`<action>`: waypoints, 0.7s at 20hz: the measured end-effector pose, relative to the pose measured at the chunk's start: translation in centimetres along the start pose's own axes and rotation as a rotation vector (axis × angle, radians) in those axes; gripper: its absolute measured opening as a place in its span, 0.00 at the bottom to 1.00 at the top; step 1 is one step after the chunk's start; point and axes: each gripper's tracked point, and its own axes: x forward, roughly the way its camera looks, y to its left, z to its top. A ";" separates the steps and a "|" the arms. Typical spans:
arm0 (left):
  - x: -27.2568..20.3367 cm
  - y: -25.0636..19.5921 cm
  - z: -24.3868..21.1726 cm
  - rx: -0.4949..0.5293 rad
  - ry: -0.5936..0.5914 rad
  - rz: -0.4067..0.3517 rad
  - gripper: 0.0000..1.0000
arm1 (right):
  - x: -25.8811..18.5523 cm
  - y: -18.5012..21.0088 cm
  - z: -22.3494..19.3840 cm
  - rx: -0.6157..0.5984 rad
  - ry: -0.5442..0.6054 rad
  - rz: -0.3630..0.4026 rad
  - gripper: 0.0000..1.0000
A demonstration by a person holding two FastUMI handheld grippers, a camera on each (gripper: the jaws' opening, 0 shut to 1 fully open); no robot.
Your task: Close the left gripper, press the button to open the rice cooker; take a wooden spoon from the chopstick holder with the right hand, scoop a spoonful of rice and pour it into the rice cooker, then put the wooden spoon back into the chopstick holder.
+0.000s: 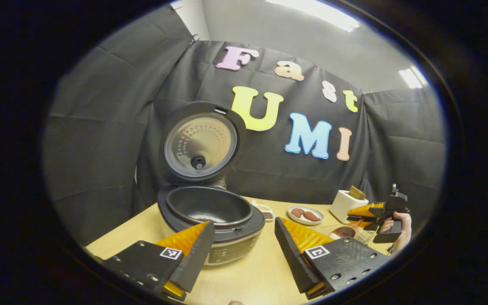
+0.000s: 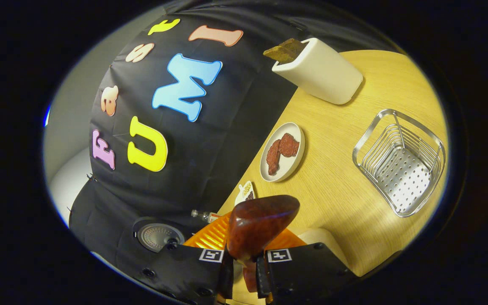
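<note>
With the rice cooker [image 1: 211, 212] already open at the far left and your left gripper [image 1: 244, 243] spread wide and empty near it, your right gripper [image 2: 244, 264] pinches the wooden spoon [image 2: 261, 226] over the table [image 2: 337, 190], so next find rice to scoop.

Each hand-held gripper [image 1: 239, 250] wears a black plate — silver screws, a square black-and-white marker — over ribbed orange.
</note>
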 end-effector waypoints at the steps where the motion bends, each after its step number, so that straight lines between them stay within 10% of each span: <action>1: -0.1 0.1 -0.1 0.001 -0.002 0.004 0.89 | 0.2 0.3 0.1 0.012 -0.002 0.006 0.23; 14: -1.7 2.8 1.5 -0.003 -0.041 0.066 0.89 | 5.2 10.9 -3.6 0.198 0.021 0.160 0.23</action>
